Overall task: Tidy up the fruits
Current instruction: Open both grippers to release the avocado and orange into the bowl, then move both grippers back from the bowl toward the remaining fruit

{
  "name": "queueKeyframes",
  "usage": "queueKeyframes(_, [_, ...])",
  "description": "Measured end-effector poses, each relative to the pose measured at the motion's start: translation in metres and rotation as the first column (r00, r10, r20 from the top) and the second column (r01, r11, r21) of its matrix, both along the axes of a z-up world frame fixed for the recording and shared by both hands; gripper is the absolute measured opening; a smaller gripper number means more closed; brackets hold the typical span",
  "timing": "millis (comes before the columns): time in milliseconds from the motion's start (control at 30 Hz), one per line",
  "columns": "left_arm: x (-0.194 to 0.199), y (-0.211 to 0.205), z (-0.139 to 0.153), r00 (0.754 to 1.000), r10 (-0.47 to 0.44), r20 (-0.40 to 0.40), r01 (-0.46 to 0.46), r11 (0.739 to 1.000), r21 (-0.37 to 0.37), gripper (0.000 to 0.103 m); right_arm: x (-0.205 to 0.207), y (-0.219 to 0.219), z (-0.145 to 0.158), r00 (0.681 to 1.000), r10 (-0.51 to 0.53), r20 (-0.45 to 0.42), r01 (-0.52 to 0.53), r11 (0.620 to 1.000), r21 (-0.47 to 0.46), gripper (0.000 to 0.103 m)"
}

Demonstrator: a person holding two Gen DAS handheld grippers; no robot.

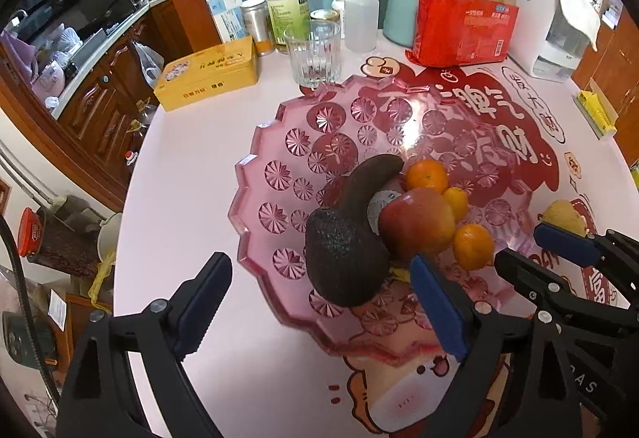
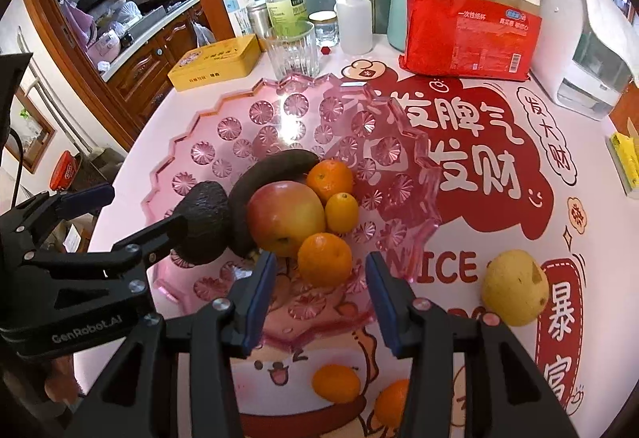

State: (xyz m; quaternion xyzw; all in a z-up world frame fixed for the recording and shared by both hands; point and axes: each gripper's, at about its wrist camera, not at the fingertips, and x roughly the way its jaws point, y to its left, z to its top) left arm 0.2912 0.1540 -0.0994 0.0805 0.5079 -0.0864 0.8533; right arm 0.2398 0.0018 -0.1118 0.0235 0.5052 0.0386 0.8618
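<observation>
Left fingers: left gripper (image 1: 319,302) spread wide, nothing between the blue pads; the avocado (image 1: 345,258) sits in the gap's line of sight but rests in the tray, untouched.
Right fingers: right gripper (image 2: 321,298) partly open and empty, poised above the near mandarin (image 2: 324,258), not pressing it.
Tray: pink cut-glass tray (image 2: 207,142) on the table, serving as the collecting place.
Gathered fruit: avocado, dark overripe banana (image 2: 271,174), apple (image 2: 285,216), far mandarin (image 2: 330,179) and kumquat (image 2: 341,211), heaped touching at the near rim.
Loose fruit: yellow pear (image 2: 515,288) on the printed tablecloth (image 2: 499,166), right of the tray; two mandarins (image 2: 335,384) near the right gripper's base, still to be gathered.
</observation>
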Motion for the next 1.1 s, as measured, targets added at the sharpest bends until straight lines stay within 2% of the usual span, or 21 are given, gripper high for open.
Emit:
queueKeyframes(267, [-0.032,0.003,0.027,1.0,0.003,0.027,-0.003,1.0,-0.01,0.091,-0.029,0.0,0.027,0.999,-0.002,0.048,0.002,1.0,0.004,0.047])
queueKeyframes(567, [-0.074,0.005,0.061,0.998,0.011,0.058,-0.007,0.998,-0.061,0.091,-0.07,-0.002,0.057,0.995,0.001,0.102,0.0,1.0,-0.002,0.047])
queueKeyframes(733, [-0.094,0.002,0.07,0.999,0.007,0.042,-0.003,0.995,-0.099,0.091,-0.092,-0.006,0.073,0.99,0.002,0.138,-0.002,1.0,-0.006,0.047])
queueKeyframes(1100, [-0.133,-0.023,0.09,0.997,0.008,0.075,-0.001,0.996,-0.087,0.091,-0.128,-0.029,0.092,0.983,0.007,0.186,-0.009,1.0,0.013,0.049])
